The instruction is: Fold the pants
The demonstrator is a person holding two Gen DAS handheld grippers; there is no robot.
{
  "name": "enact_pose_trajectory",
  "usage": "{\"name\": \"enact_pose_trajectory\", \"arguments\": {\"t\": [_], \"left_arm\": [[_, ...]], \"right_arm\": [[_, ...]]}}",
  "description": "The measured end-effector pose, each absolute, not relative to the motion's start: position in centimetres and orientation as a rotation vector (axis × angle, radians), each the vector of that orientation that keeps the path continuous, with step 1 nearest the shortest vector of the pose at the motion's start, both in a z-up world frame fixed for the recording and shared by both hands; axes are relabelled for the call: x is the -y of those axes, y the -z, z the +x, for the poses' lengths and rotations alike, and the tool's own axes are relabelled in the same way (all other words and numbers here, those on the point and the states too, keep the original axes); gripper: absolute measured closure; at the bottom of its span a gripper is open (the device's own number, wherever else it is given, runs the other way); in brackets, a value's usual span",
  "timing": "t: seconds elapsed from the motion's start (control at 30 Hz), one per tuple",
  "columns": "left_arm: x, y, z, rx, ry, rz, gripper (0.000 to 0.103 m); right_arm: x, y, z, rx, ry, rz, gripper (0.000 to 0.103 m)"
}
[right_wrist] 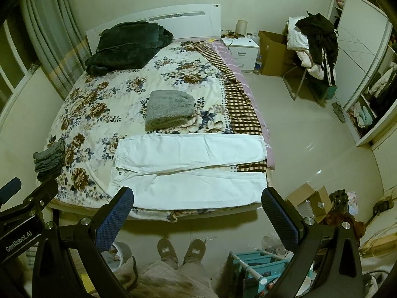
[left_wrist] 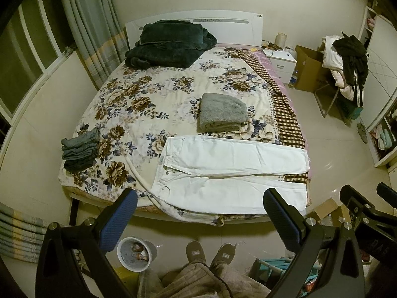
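Observation:
White pants (left_wrist: 230, 171) (right_wrist: 191, 171) lie spread flat across the foot of the bed, waist to the left and both legs running to the right. My left gripper (left_wrist: 199, 202) hangs open above the floor in front of the bed, short of the pants' near leg. Nothing is between its blue fingers (left_wrist: 119, 221). My right gripper (right_wrist: 197, 200) is likewise open and holds nothing, hovering just before the bed's near edge. Each gripper's body shows at the side of the other's view.
A folded grey towel (left_wrist: 223, 113) lies mid-bed, folded dark jeans (left_wrist: 79, 152) at the left edge, a dark blanket (left_wrist: 168, 43) at the headboard. A person's slippered feet (left_wrist: 211, 252) stand on the floor beside a bin (left_wrist: 135, 254), a teal rack (right_wrist: 258, 265) and a cardboard box (right_wrist: 310, 202).

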State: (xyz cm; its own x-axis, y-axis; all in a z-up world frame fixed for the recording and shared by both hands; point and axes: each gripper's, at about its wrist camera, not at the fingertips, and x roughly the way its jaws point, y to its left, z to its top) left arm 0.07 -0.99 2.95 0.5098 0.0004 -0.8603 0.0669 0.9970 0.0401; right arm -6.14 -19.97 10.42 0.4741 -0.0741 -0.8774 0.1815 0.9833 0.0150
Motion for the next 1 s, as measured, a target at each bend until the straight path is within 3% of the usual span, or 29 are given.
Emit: {"name": "enact_pose_trajectory", "arguments": {"t": [1.0], "left_arm": [[-0.3,-2.3,-1.0,-1.037,0.042,0.074,0.000]], "right_arm": [[20.0,-11.4,-6.3,-1.064,0.152,0.112,0.000]]}}
